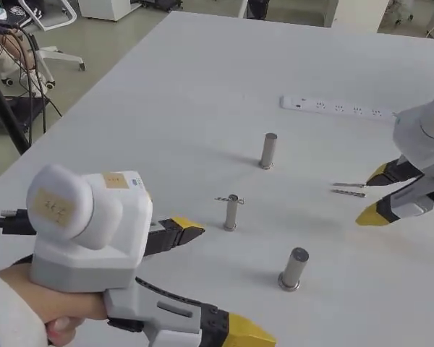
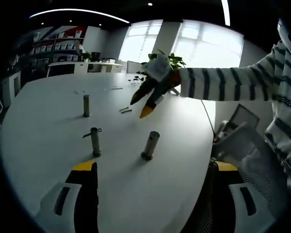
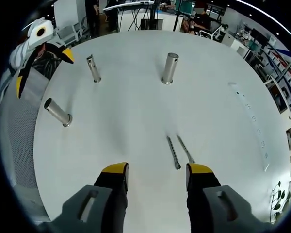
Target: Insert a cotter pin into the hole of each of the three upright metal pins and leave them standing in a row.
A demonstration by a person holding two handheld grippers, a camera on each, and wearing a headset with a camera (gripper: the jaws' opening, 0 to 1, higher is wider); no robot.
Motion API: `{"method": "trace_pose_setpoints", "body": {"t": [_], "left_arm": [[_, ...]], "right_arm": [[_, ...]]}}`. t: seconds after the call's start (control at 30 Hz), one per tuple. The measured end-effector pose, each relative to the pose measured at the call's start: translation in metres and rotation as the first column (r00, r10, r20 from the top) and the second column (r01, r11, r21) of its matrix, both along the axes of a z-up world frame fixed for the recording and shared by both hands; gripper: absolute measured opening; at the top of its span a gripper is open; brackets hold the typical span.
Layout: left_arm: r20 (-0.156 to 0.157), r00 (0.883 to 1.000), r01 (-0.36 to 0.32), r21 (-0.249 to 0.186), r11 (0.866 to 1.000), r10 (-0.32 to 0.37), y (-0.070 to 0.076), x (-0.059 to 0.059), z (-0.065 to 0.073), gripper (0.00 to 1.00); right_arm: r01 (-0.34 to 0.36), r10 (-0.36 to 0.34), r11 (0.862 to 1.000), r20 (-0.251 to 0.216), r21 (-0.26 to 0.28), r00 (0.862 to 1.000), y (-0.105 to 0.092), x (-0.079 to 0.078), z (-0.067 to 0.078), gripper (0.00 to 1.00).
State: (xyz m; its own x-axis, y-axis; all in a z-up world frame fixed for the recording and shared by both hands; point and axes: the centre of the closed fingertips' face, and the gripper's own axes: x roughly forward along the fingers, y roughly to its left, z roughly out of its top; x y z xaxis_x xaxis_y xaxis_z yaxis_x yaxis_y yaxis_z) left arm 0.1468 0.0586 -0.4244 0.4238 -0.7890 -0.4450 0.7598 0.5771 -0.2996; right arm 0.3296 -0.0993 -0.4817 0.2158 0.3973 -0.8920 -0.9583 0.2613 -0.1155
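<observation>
White table (image 1: 166, 108), power strip (image 1: 336, 107) at back, two cotter pins (image 1: 349, 189) before right tool (image 1: 366, 200), left tool (image 2: 155, 166), both agape

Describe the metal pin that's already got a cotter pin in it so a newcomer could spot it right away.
On the white table, nearer than the power strip, stand three upright metal pins. Take the middle pin, between the far pin and the near pin. Unlike those bare two, it has a thin cotter pin pushed crosswise through its top.
</observation>
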Motion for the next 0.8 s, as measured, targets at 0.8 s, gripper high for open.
{"method": "trace_pose_setpoints", "body": {"t": [0.8], "left_arm": [[-0.015, 0.999, -0.041, -0.001, 0.999, 0.041, 0.013, 0.006, -0.002, 0.97]], "right_arm": [[-0.01, 0.009, 1.0, -0.033, -0.026, 0.999, 0.009, 0.011, -0.008, 0.33]]}}
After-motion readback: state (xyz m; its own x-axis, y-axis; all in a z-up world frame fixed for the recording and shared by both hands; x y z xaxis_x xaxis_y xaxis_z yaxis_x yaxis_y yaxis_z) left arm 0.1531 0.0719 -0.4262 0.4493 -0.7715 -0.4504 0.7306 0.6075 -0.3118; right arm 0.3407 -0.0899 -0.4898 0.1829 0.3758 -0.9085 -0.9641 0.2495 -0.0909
